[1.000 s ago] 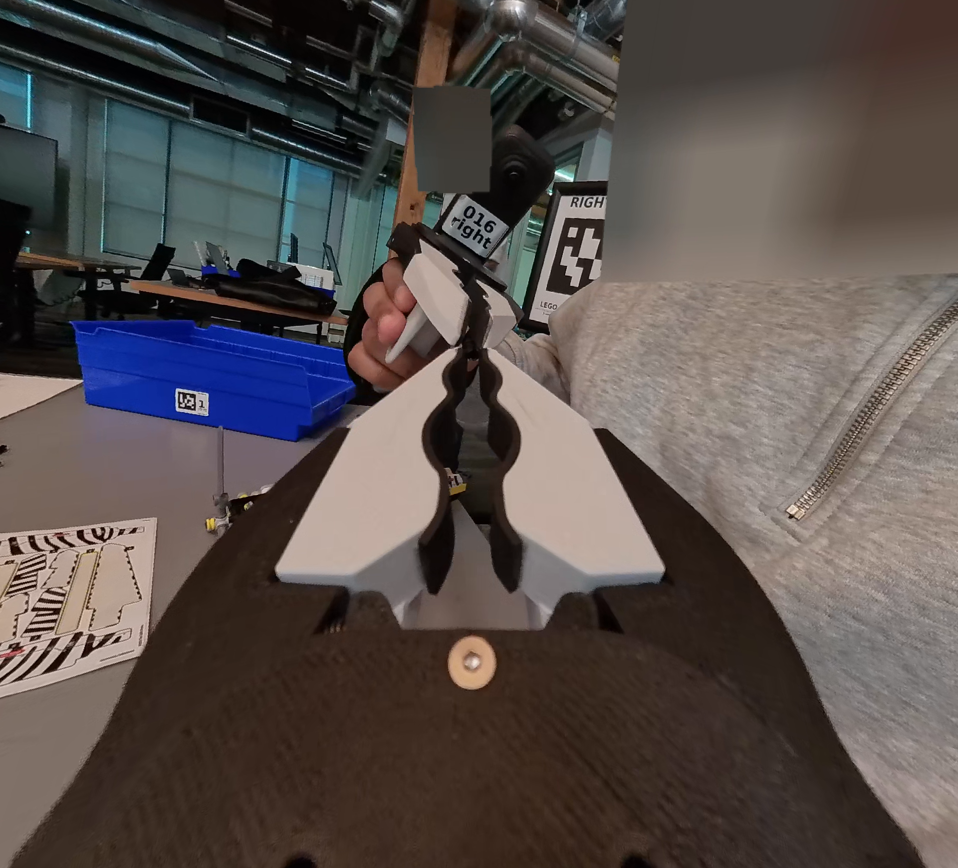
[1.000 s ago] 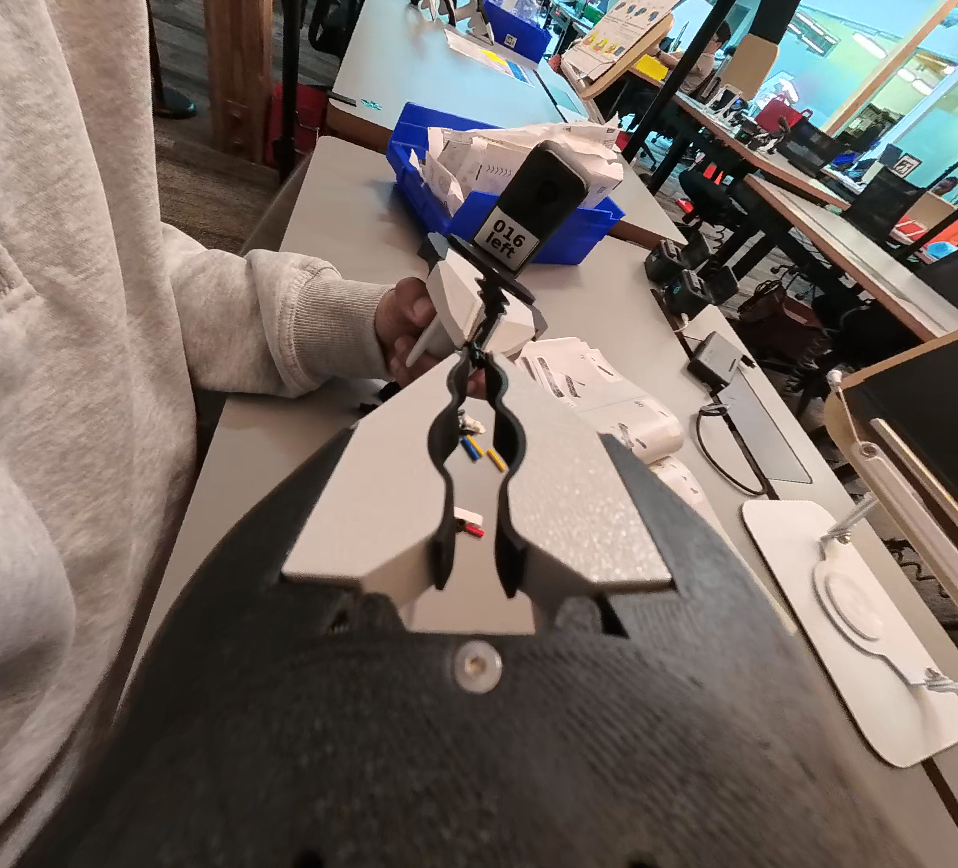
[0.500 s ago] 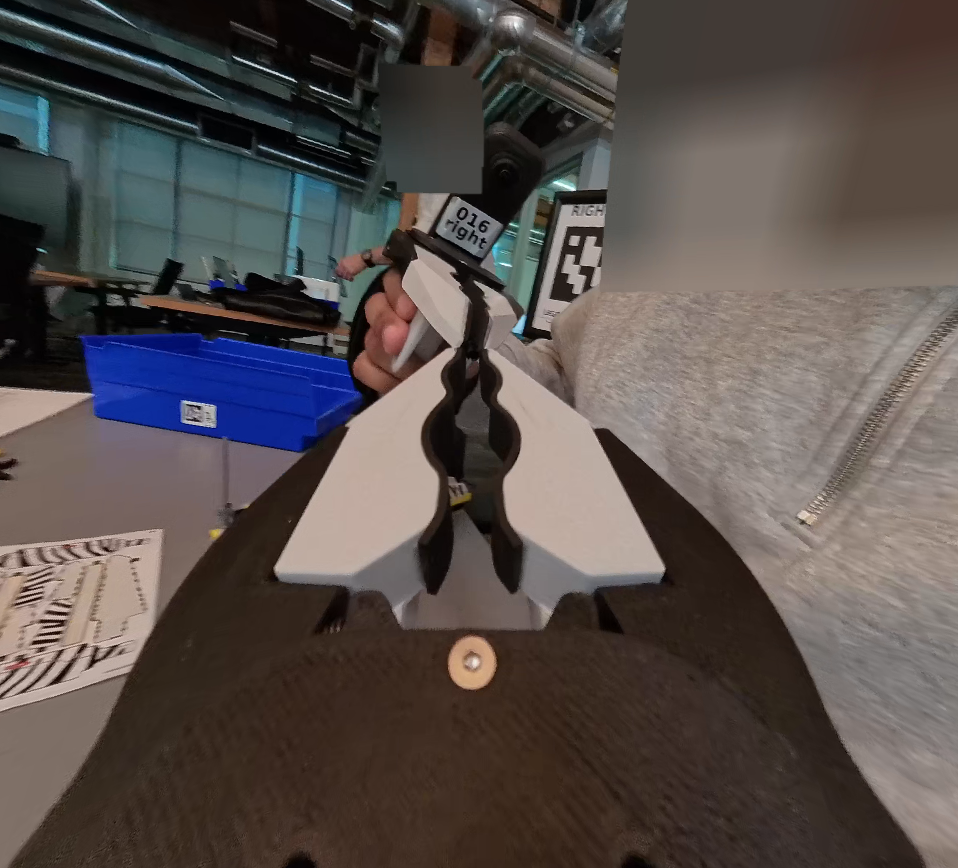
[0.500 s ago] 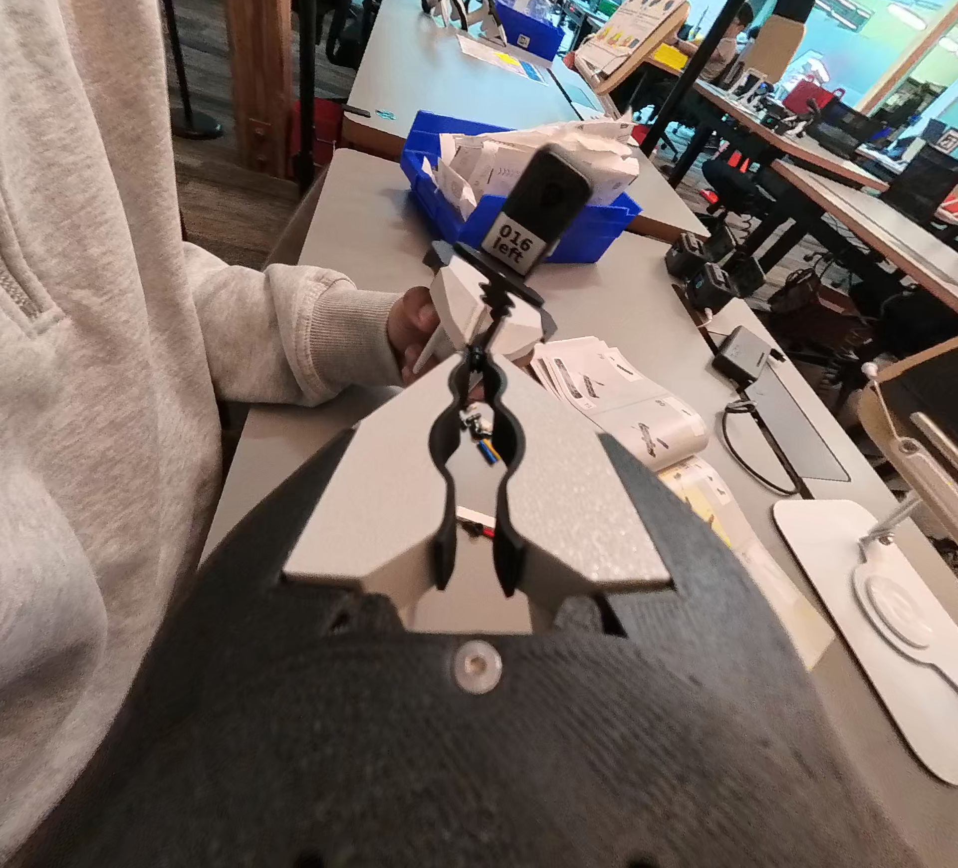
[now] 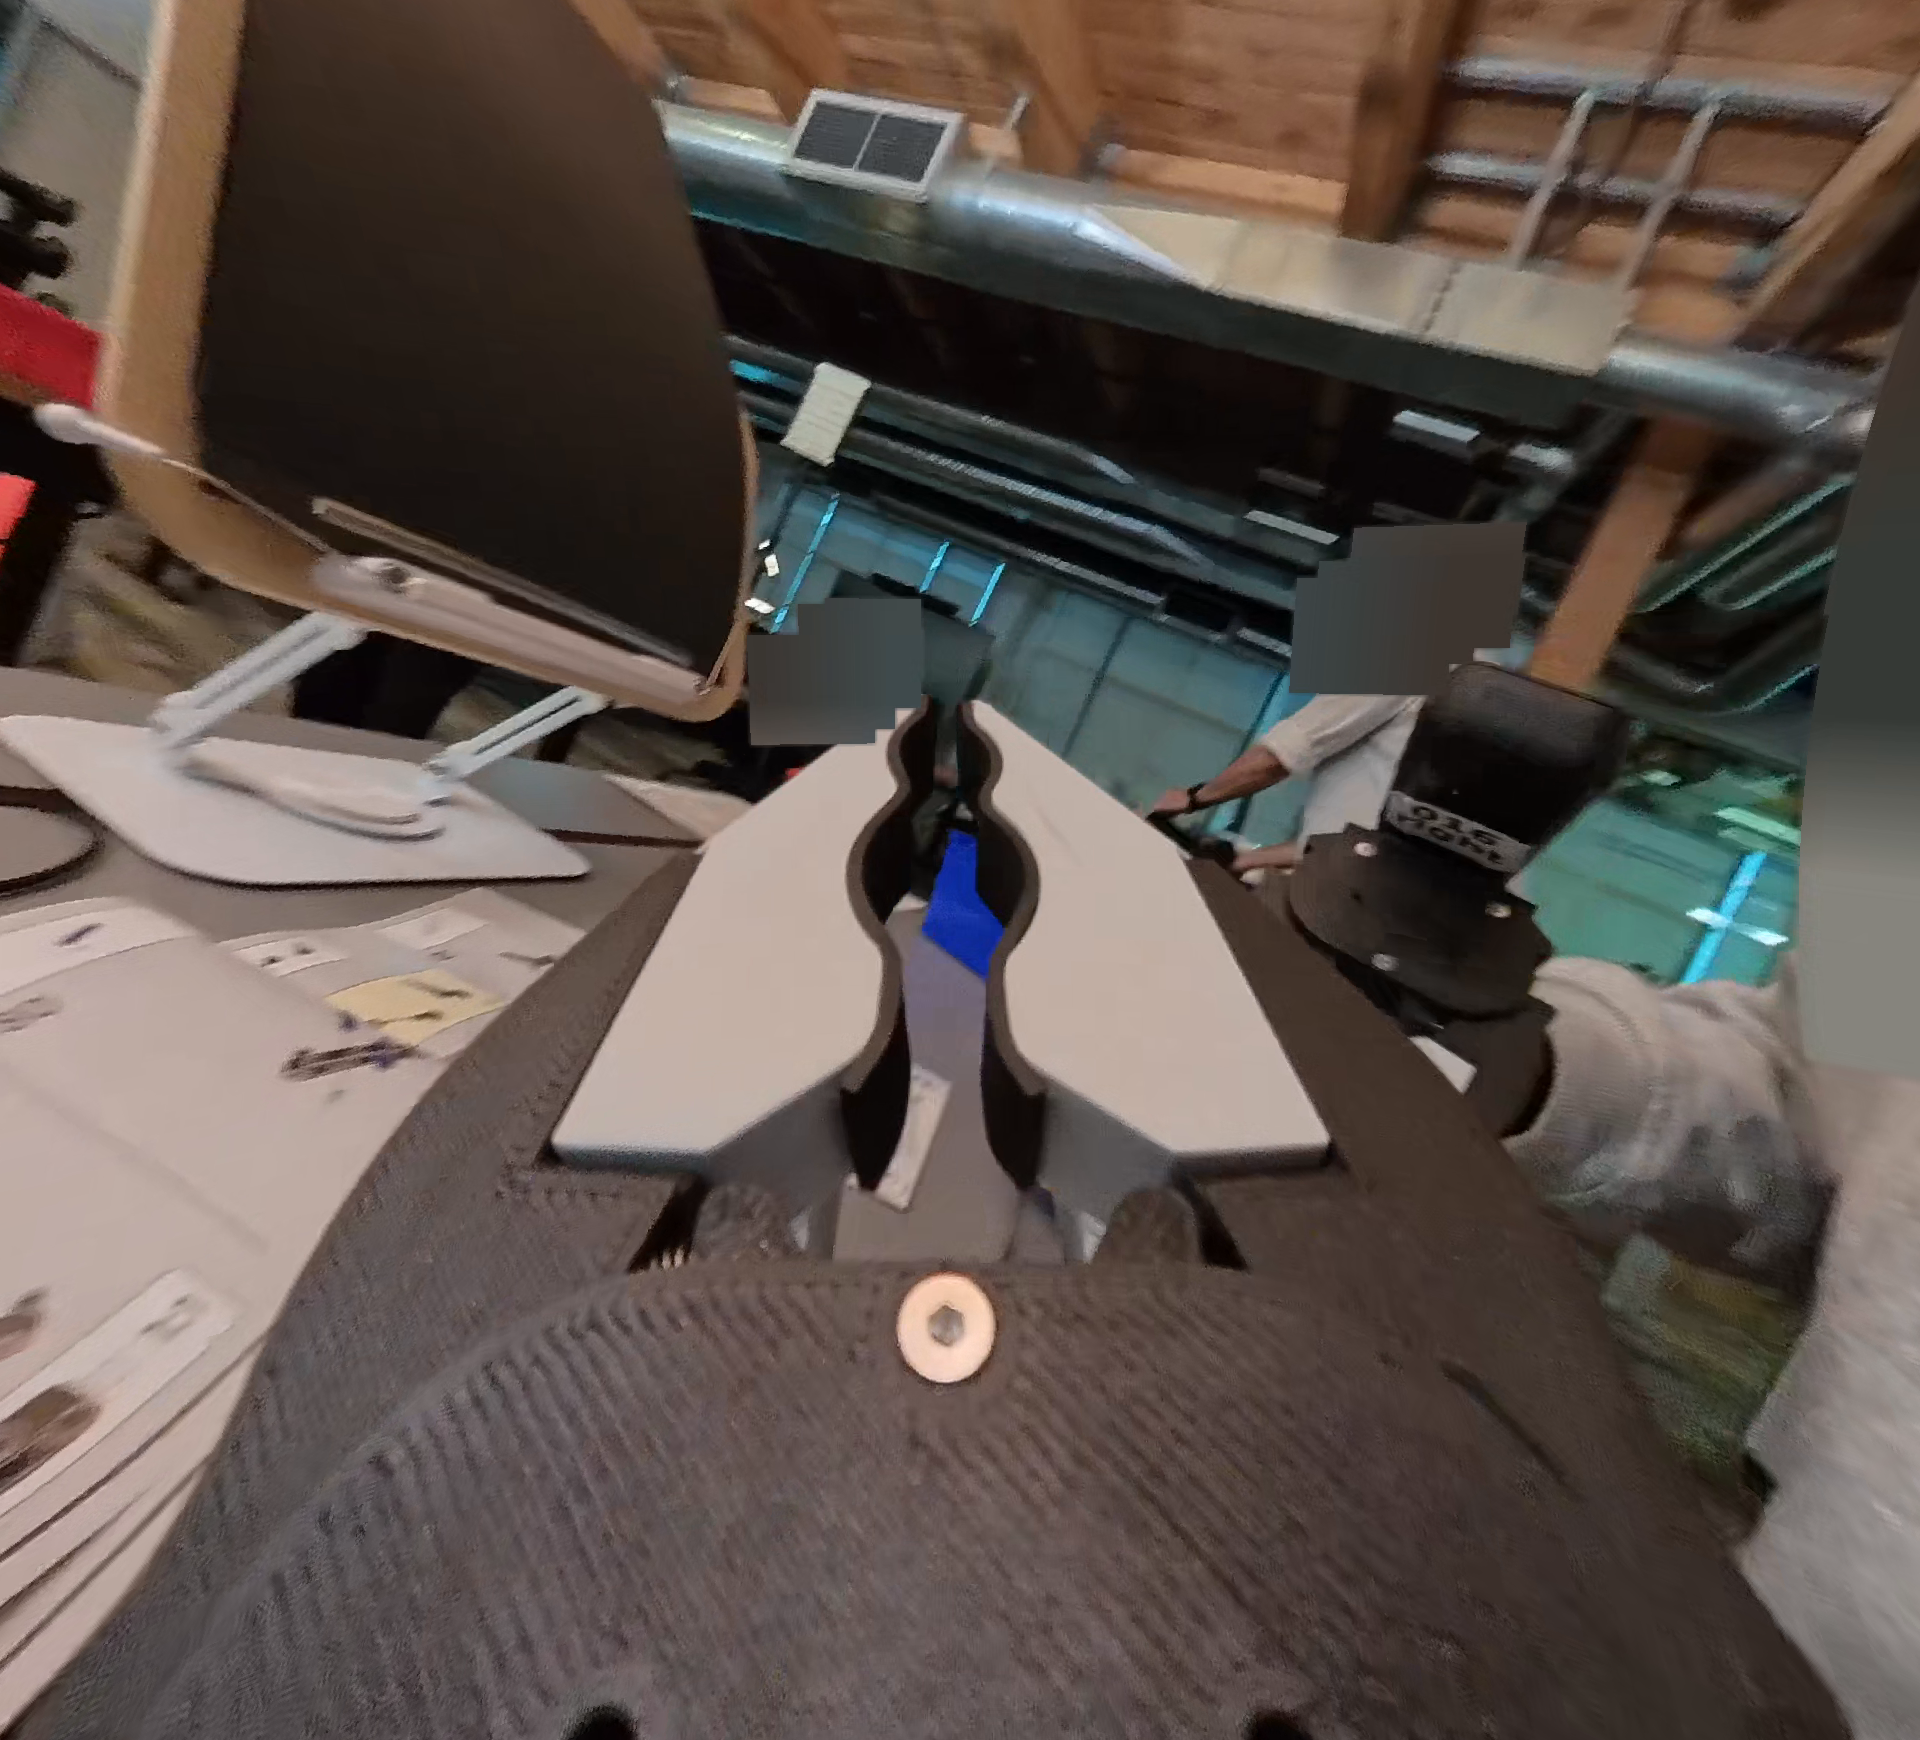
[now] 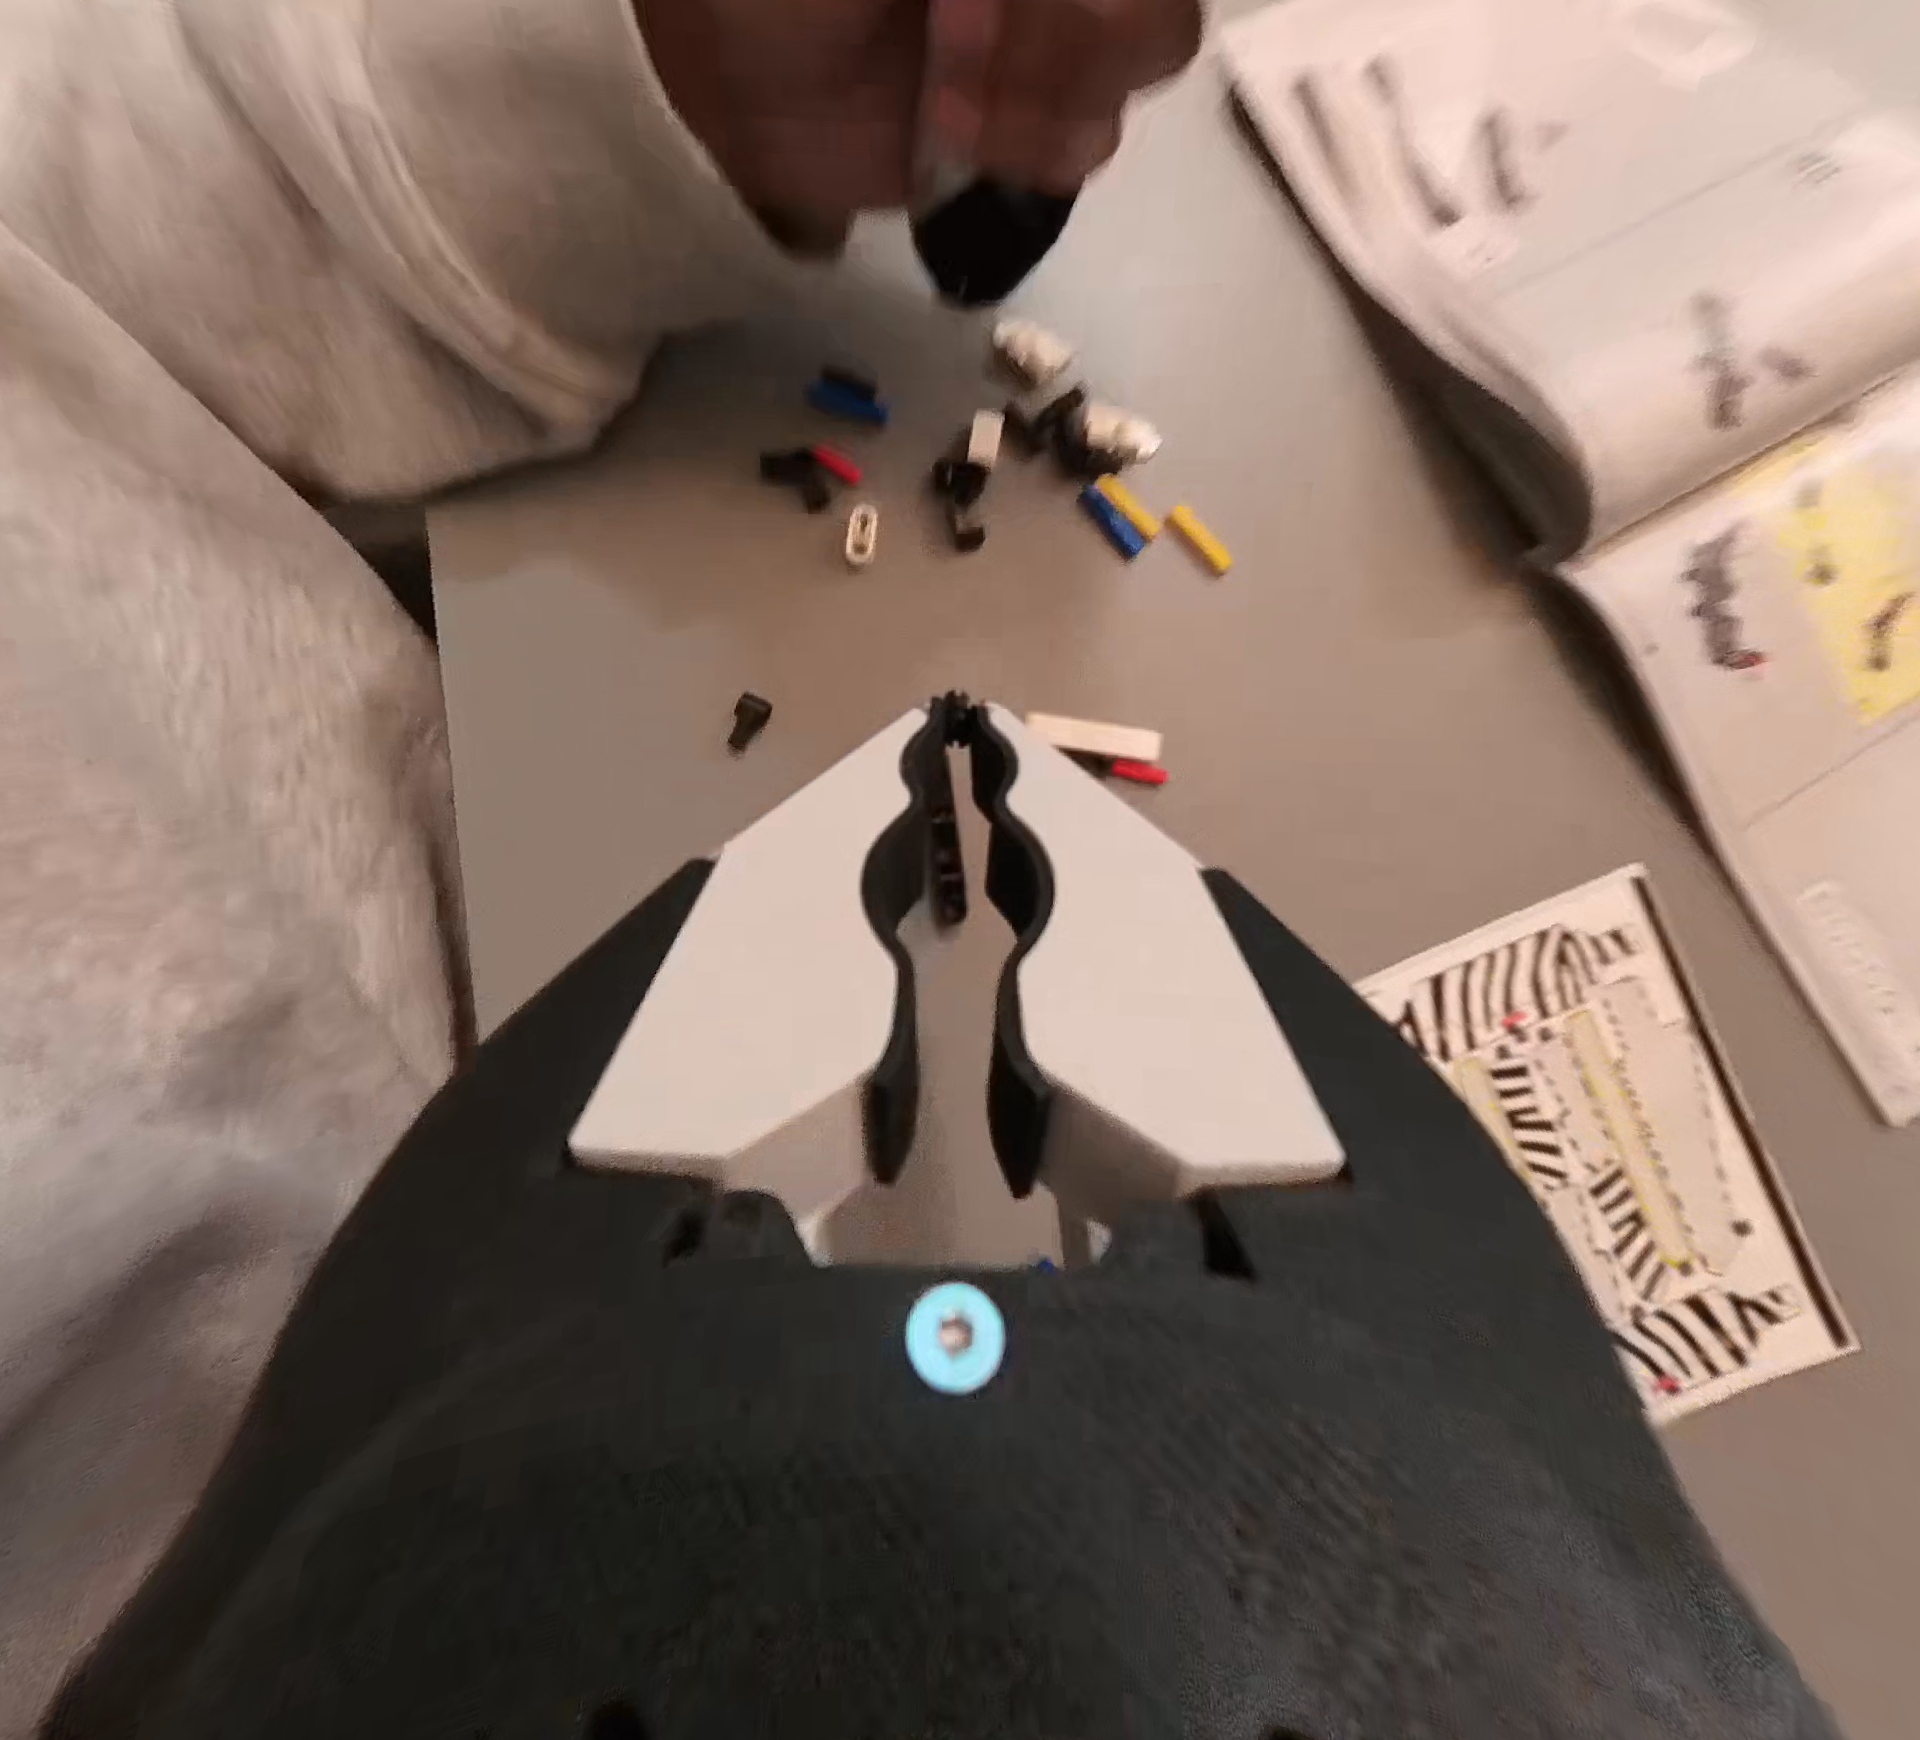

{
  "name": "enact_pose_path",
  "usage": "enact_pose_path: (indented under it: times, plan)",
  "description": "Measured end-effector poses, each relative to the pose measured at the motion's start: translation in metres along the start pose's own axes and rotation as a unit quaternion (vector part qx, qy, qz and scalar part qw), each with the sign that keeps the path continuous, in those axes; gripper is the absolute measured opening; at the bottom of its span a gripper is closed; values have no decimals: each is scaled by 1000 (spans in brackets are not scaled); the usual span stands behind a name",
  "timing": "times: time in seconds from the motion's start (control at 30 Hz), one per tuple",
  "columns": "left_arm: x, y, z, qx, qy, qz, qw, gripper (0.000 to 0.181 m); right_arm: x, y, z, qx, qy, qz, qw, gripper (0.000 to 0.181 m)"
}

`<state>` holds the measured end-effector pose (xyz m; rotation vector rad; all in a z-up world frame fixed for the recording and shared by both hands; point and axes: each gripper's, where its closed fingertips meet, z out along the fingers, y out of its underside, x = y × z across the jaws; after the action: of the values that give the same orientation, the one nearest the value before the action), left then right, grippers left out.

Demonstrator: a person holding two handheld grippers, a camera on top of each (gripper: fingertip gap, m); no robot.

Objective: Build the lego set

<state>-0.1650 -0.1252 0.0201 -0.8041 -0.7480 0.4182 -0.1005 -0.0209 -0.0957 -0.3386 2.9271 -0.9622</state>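
Right gripper (image 6: 954, 722) clamps a thin black lego piece (image 6: 943, 843); left gripper (image 5: 943, 734) nearly shut, empty.
Keep grip steady, lower toward loose pieces (image 6: 997, 454) mid-bench.

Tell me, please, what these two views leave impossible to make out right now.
- Right wrist view: the left claw is hidden; motion blur smears the hand holding it.
- Right wrist view: a thin black piece sits between the right claw fingers; its shape is too small to tell.
- Right wrist view: the loose bricks are blurred, their kinds unclear.
- Left wrist view: the left claw points away from the bricks; the blue bin shows only through the gap.
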Motion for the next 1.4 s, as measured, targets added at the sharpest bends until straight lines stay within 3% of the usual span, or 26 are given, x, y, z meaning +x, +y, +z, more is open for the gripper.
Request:
enact_pose_path:
  times: [0.03, 0.23, 0.43, 1.4]
  plan:
    - [-5, 1, -2, -14, -15, 15, 1000, 1, -2, 5, 9, -27, -7, -5, 1000, 1]
    - [-36, 8, -22, -103, -100, 73, 987, 5, -4, 31, 41, -152, -26, -32, 988, 1]
    - [-43, -7, -32, -71, -100, 22, 992, 8, -4, 38, 48, -206, -32, -34, 977, 2]
    - [-49, -12, -35, -52, -102, -20, 993, 9, -7, 37, 52, -246, -50, -11, 968, 2]
